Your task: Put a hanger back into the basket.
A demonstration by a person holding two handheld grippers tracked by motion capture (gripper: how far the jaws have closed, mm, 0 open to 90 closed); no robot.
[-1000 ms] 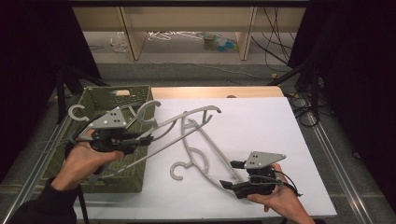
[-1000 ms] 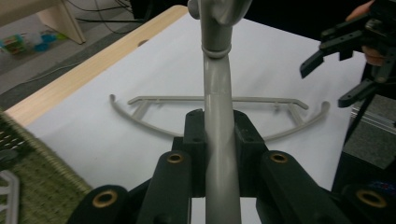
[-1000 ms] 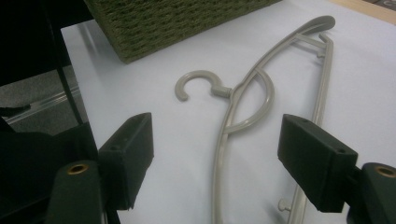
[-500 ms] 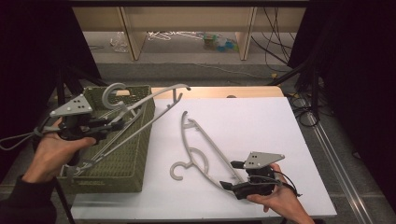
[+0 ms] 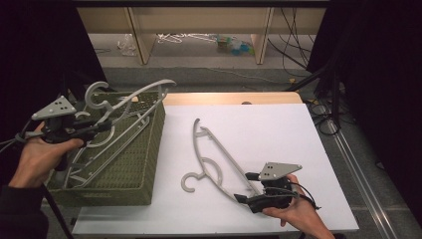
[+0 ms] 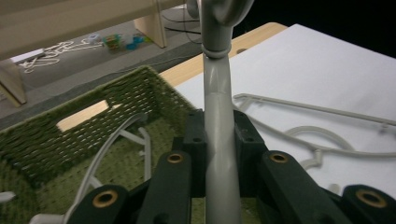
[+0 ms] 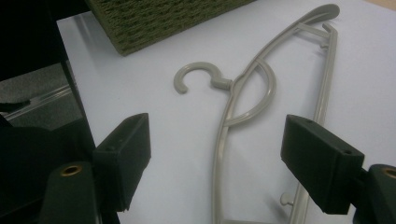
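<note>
The left gripper (image 5: 102,125) pinches a grey hanger (image 5: 130,99) over the green basket (image 5: 134,169) to drop it in; the right gripper (image 5: 244,191) waits with jaws spread near the hanger on the table (image 5: 211,159).

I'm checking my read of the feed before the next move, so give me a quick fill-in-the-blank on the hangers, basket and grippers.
1. The left gripper is shut on a grey ____.
2. That held hanger hangs over the green woven ____.
3. The right gripper, by the hanger on the white table, has its jaws ____.
4. Hangers lying flat on the white table: ____.

Missing words: hanger; basket; open; one
</note>
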